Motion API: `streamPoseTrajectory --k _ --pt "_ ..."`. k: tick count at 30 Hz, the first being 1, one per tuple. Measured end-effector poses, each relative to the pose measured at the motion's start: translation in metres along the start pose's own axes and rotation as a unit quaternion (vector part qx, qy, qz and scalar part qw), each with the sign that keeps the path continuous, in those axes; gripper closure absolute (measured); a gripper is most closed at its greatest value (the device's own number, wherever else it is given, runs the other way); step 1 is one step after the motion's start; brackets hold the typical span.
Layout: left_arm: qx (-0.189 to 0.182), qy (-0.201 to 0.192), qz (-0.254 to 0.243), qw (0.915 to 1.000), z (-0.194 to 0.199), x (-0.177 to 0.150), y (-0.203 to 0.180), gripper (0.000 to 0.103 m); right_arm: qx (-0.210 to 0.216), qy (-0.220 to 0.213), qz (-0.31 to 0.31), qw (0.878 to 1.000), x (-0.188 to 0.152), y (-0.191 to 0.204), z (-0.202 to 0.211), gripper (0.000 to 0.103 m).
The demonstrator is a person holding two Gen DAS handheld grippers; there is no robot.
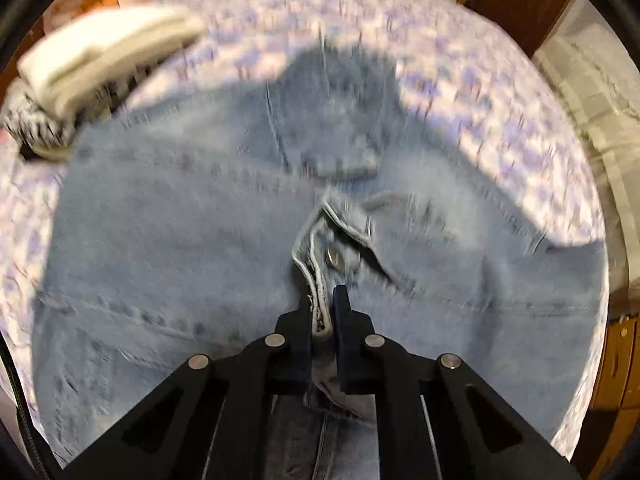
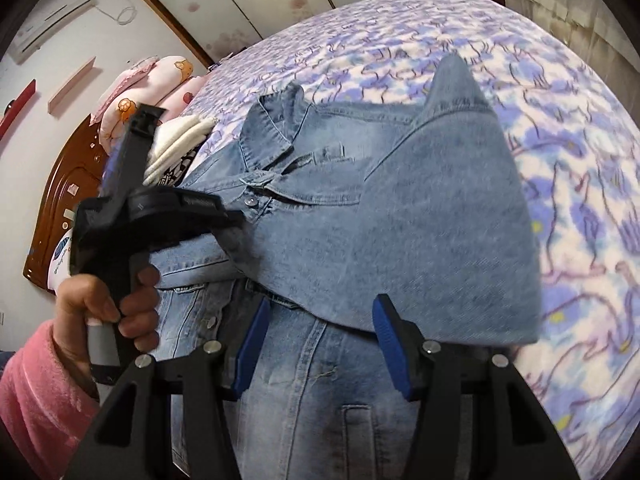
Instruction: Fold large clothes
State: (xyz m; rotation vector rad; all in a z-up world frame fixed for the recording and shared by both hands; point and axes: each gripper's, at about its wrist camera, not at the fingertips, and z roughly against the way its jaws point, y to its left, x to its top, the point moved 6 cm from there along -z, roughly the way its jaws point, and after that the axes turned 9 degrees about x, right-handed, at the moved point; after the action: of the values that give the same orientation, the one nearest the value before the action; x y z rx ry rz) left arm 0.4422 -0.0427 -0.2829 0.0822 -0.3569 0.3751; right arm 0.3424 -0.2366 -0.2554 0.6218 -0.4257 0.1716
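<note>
A light blue denim jacket (image 1: 180, 220) lies spread on a bed with a purple-flowered sheet (image 1: 480, 112); it also shows in the right wrist view (image 2: 400, 220) with its collar at the far end and one side folded over. My left gripper (image 1: 323, 300) is shut on the jacket's buttoned front edge, near a metal button (image 1: 335, 259). The left wrist view is blurred by motion. My right gripper (image 2: 320, 316) is open just above the jacket's lower part, with nothing between its blue pads (image 2: 386, 332). The left gripper's body (image 2: 132, 216) and the hand holding it show at the left of the right wrist view.
A stack of folded white and patterned clothes (image 1: 100, 64) lies at the far left of the bed. Pink pillows (image 2: 160, 80) lean on a dark wooden headboard (image 2: 68, 184). The bed's edge and a wooden frame (image 1: 616, 360) run along the right.
</note>
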Motion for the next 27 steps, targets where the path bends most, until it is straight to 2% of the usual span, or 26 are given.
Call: streamPoseTrajectory --k 5,9,11,14,18,20,22,24,26,27 --pt "0.016 -0.083 0.003 0.9964 0.046 0.044 0.015 0.098 0.001 -0.018 0.004 1.000 0.011 -0.004 0.007 0.049" --pt "0.038 -0.131 0.021 0.9905 0.065 0.071 0.053 0.098 -0.006 -0.034 0.018 0.999 0.021 -0.001 0.005 0.049" --pt "0.050 -0.135 0.025 0.9892 0.059 0.080 0.072 0.098 -0.001 -0.036 0.018 0.999 0.024 -0.001 -0.002 0.049" --pt "0.073 -0.123 0.032 0.9893 0.034 0.082 0.102 0.098 0.013 -0.030 0.000 0.999 0.025 -0.003 -0.022 0.049" --pt "0.097 -0.092 0.038 0.9903 -0.003 0.062 0.131 0.097 0.015 -0.016 -0.024 0.999 0.024 -0.011 -0.056 0.050" --pt "0.109 -0.078 0.038 0.9903 -0.018 0.049 0.140 0.097 0.013 -0.012 -0.034 0.999 0.023 -0.014 -0.069 0.064" --pt "0.129 -0.062 0.030 0.9892 -0.032 0.033 0.147 0.097 0.010 -0.008 -0.048 0.999 0.022 -0.018 -0.080 0.084" --pt "0.148 -0.044 0.023 0.9877 -0.047 0.020 0.154 0.097 0.006 0.002 -0.065 0.998 0.018 -0.024 -0.088 0.087" --pt "0.162 -0.035 0.025 0.9859 -0.057 0.011 0.161 0.097 0.015 0.014 -0.088 0.996 0.011 -0.031 -0.091 0.094" --pt "0.175 -0.033 0.028 0.9836 -0.061 0.007 0.167 0.098 0.016 0.018 -0.094 0.995 0.008 -0.034 -0.091 0.101"
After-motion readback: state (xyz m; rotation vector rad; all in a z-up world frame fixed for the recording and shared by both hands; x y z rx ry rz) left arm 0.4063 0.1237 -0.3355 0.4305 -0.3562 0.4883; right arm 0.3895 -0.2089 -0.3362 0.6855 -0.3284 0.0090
